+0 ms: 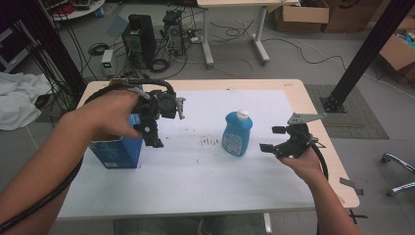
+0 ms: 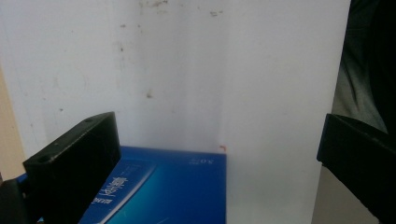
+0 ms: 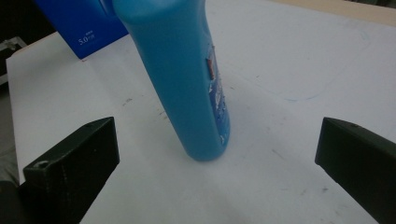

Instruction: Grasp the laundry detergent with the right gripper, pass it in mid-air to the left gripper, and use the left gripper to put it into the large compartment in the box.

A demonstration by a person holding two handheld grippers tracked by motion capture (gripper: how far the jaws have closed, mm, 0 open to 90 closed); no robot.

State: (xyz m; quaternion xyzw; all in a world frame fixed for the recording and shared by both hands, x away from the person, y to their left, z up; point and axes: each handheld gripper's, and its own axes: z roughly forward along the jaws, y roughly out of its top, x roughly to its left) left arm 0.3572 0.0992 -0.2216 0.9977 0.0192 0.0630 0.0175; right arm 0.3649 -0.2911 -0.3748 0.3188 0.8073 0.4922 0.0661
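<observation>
- At the far left of the high view a white cloth (image 1: 17,98) lies off the surface, with black cables running over the grey floor (image 1: 293,58) beside it.
- In the upper left of that view, computer towers (image 1: 142,39) stand on the floor behind the surface; a second desk (image 1: 235,29) stands at upper centre, and cardboard boxes (image 1: 301,17) sit at the upper right.
- The surface (image 1: 195,166) is a pale wooden top covered by a white sheet, with dark specks near the middle.
- The blue box (image 1: 117,149) stands at the left of the sheet. The left gripper (image 1: 164,120) hovers over its upper right edge, jaws apart; in the left gripper view the box top (image 2: 173,186) lies low in the frame between the jaws, not touched by either.
- The blue bottle (image 1: 237,133) with a white cap stands upright at centre, well apart from the box.
- The right gripper (image 1: 276,139) is just right of the bottle, jaws wide apart and pointing at it; in the right gripper view the bottle (image 3: 182,84) stands ahead of the gap, closer to the left-hand jaw, untouched.
</observation>
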